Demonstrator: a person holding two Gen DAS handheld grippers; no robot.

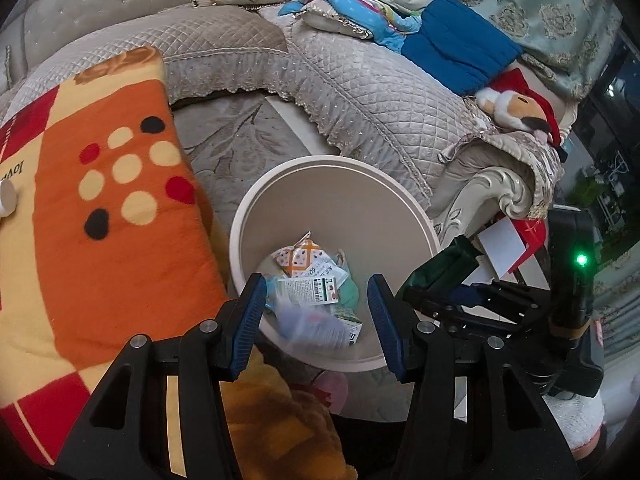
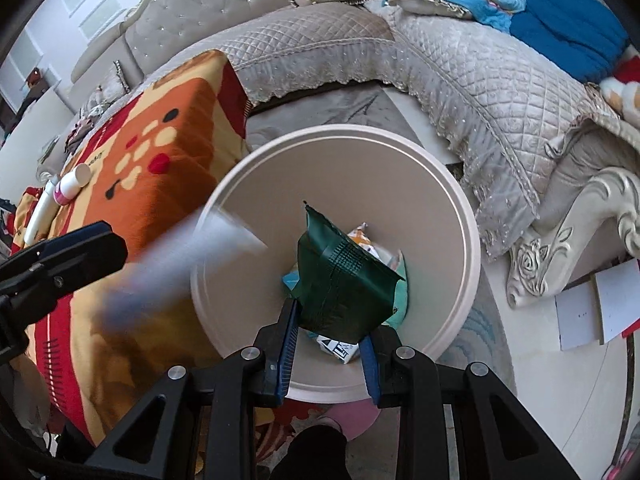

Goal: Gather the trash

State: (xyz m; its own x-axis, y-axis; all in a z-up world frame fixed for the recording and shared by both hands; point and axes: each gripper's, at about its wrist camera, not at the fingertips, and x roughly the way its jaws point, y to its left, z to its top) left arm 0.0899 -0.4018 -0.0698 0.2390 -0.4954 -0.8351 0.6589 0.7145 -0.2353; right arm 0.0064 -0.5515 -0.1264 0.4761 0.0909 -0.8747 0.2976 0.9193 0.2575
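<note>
A round beige trash bin stands on the floor with several wrappers and cartons at its bottom; it also shows in the right wrist view. My left gripper is open above the bin's near rim; a blurred pale wrapper is falling between its fingers, seen as a pale streak in the right wrist view. My right gripper is shut on a dark green packet held over the bin; the packet also shows in the left wrist view.
An orange and red patterned blanket lies left of the bin, with a white bottle on it. A quilted sofa with clothes and a plush toy curves behind. White papers lie on the floor at right.
</note>
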